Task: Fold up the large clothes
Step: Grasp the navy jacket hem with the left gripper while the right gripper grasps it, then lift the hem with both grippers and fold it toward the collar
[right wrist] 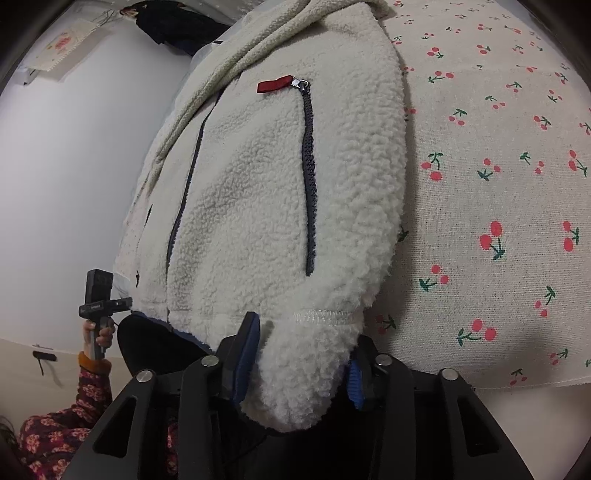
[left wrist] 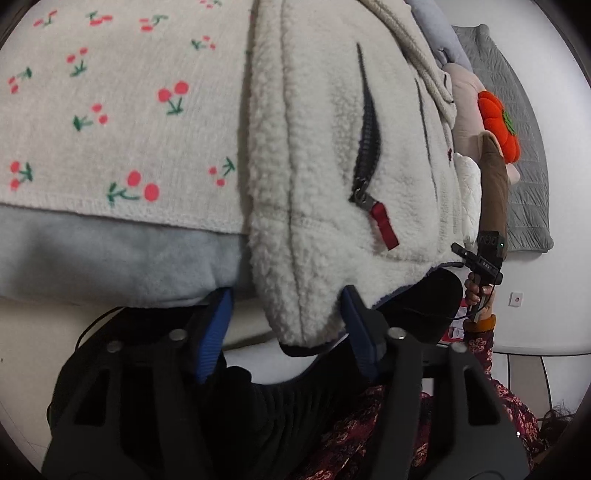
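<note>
the cherry cloth [left wrist: 110, 110] covers the surface under everything, and a cream fleece [left wrist: 332, 166] lies on it, its hem hanging over the near edge. the fleece's long axis runs from that near hem away to the far side, where a bunched cream roll of it, collar or hood, lies. in both views its dark front zip runs along that axis, and so does a pocket zip [left wrist: 367, 147] with a red pull tab [left wrist: 384, 221].

only the left view shows a pale blue layer [left wrist: 110, 266] under the cloth's near edge, a grey quilt [left wrist: 517, 147] off to the right, and an orange stuffed toy [left wrist: 498, 125] beside it. it also shows the tab at the near end of its pocket zip, pointing toward the hem. only the right view shows a white wall or floor area to the left with dark clothing [right wrist: 177, 26] at the top, and there the tab sits at the far end of its zip.

the left gripper [left wrist: 288, 325] straddles a hanging fold of the hem; the right pad touches the fleece, the left pad [left wrist: 214, 332] stands clear of it, so it is partly spread and not pinching. the right gripper [right wrist: 299, 369] has the hem corner squeezed between both blue pads, gripping it.

each view catches the other hand [right wrist: 98, 334] with its handle off to the side, in a floral sleeve [right wrist: 88, 391].
</note>
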`<state>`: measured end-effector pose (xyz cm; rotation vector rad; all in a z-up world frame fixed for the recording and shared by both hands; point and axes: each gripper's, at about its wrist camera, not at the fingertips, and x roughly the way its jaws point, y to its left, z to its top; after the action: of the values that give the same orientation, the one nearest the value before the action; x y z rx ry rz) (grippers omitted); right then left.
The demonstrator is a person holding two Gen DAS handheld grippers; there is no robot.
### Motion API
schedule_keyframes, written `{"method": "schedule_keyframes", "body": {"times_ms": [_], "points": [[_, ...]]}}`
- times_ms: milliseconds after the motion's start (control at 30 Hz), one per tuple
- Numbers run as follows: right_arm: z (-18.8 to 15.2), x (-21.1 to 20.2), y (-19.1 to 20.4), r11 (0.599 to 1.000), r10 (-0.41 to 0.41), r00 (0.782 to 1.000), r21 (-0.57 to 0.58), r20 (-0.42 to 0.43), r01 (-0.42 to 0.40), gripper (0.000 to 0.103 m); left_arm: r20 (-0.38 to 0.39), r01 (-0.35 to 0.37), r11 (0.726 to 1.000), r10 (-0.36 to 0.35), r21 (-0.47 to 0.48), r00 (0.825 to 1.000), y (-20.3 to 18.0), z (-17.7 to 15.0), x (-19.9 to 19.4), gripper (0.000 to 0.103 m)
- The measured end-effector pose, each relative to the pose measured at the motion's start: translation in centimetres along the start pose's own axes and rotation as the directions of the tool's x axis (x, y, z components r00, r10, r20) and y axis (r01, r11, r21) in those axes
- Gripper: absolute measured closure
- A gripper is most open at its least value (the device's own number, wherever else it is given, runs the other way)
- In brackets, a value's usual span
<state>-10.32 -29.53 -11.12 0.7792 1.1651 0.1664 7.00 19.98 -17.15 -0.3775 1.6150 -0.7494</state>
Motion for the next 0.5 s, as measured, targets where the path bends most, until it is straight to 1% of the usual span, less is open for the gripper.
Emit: {"method": "schedule_keyframes", "body": {"times_ms": [33, 100, 133, 200, 267, 333, 433, 500], "points": [[0.0, -0.1, 0.0, 1.000, 0.001, 1.000, -0.003, 0.001, -0.001, 0.074, 0.001, -0.002, 1.000, 0.002, -0.002, 1.000, 0.0, -0.1, 0.1, 0.056], [0.0, -0.5, 0.1, 1.000, -0.004, 1.000, -0.023, 0.008, 0.004, 0.077, 0.011, 0.009, 1.000, -0.009, -0.003, 1.000, -0.2, -0.2, 0.3, 0.072], [0.0, -0.6, 0.3, 0.999, -0.007, 1.000, -0.032, 0.013, 0.007, 0.080, 0.021, 0.014, 1.000, -0.014, 0.001, 1.000, -0.4, -0.3, 0.2, 0.074], [-0.1, -1.0, 0.6, 0.999, -0.011, 1.000, -0.047, 0.029, 0.013, 0.085, 0.043, 0.003, 1.000, -0.004, 0.017, 0.999, -0.8, -0.5, 0.1, 0.084], [-0.3, -1.5, 1.1, 0.999, -0.004, 0.998, -0.054, 0.056, 0.007, 0.088, 0.072, 0.004, 1.000, -0.006, 0.029, 0.997, -1.5, -0.7, -0.2, 0.088], [-0.3, -2.4, 1.9, 0.998, 0.026, 0.994, -0.066, 0.104, -0.019, 0.090, 0.110, 0.025, 0.999, -0.028, 0.035, 0.994, -2.1, -0.9, -0.9, 0.090], [0.0, -3.8, 3.2, 0.995, 0.066, 0.983, -0.088, 0.170, -0.051, 0.090, 0.176, 0.084, 0.995, -0.091, 0.045, 0.980, -3.0, -0.9, -2.3, 0.091], [0.2, -4.7, 4.4, 0.991, 0.092, 0.973, -0.113, 0.211, -0.069, 0.090, 0.222, 0.115, 0.991, -0.127, 0.063, 0.967, -3.8, -0.7, -3.4, 0.091]]}}
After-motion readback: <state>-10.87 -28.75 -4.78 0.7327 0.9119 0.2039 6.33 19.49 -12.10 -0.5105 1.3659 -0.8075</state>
